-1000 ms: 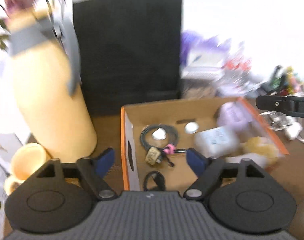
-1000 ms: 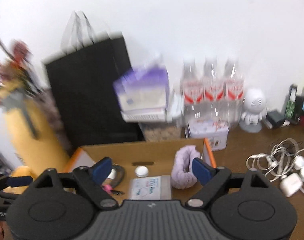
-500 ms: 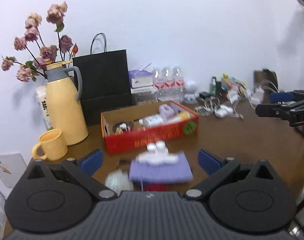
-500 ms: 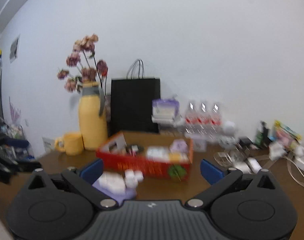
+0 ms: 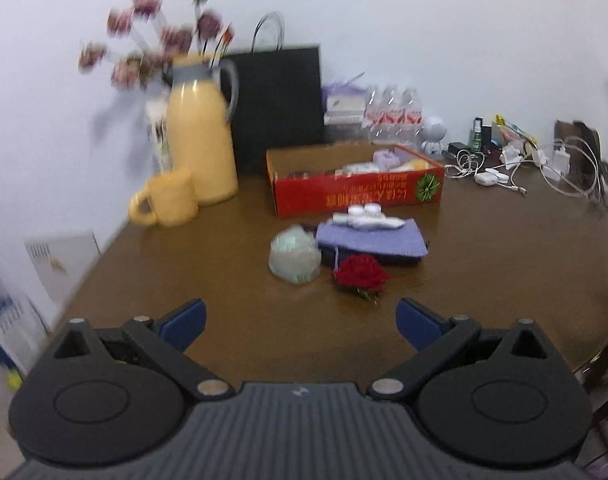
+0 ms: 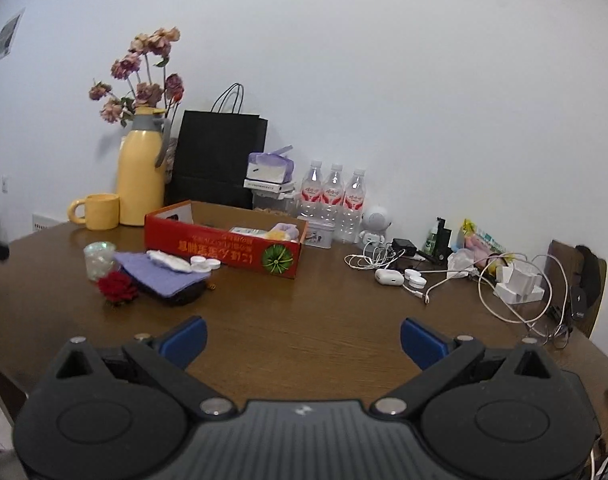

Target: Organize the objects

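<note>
A red cardboard box (image 5: 360,194) (image 6: 223,246) with several small items inside sits on the brown table. In front of it lie a purple cloth pouch (image 5: 370,238) (image 6: 159,274) with white pieces on top, a pale glittery jar (image 5: 293,254) (image 6: 99,260) and a red rose (image 5: 360,273) (image 6: 117,286). My left gripper (image 5: 299,320) hangs open over the table's near part, well short of the rose, nothing between its blue pads. My right gripper (image 6: 301,338) is open too, empty, over bare table to the right of those items.
A yellow jug (image 6: 139,176) with dried flowers, a yellow mug (image 6: 99,211) and a black paper bag (image 6: 217,160) stand at the back. Water bottles (image 6: 332,200), a small white robot figure (image 6: 376,224), earbud cases and tangled white cables (image 6: 504,280) fill the right side.
Both grippers have pulled back from over the red box to the table's near side, and their jaws stand wider. The box and the loose items now lie far ahead.
</note>
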`<state>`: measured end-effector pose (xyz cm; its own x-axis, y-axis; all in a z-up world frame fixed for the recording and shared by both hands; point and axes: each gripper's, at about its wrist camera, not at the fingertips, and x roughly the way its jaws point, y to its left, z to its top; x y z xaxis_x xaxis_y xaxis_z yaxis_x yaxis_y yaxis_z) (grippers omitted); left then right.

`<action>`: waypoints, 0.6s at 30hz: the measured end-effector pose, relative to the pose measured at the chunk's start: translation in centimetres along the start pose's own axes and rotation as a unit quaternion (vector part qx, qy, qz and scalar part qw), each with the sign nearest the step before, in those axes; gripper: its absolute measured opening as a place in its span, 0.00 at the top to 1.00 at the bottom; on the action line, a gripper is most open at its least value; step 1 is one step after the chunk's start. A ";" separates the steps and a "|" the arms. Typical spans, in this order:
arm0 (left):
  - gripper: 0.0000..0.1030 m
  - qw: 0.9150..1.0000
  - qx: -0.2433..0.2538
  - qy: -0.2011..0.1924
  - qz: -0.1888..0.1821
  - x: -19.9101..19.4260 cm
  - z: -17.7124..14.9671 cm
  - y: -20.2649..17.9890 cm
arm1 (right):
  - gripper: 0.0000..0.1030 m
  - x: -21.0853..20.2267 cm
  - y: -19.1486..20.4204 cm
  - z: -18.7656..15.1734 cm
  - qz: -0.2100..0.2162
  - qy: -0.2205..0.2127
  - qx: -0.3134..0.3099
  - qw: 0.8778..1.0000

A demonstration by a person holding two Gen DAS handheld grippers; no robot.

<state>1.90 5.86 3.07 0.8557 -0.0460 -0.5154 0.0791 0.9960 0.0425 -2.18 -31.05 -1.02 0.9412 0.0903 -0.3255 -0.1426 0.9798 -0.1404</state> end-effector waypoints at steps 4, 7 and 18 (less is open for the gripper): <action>0.00 1.000 -0.010 0.030 -0.001 2.9 -0.4 0.4 | 0.00 2.4 -0.4 0.2 0.010 0.016 0.032 0.999; 0.00 1.000 -0.003 0.028 0.001 4.7 0.7 0.0 | 0.00 5.5 0.1 0.9 0.008 0.024 0.032 0.999; 0.00 0.997 -0.002 0.026 -0.079 20.1 11.7 -2.8 | 0.15 25.5 4.7 7.6 0.135 0.052 0.052 0.988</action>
<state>24.87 1.22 2.59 0.8049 -0.1985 -0.5593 0.2085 0.9769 -0.0466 23.50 -22.79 -2.91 0.8364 0.3368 -0.4325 -0.3465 0.9362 0.0589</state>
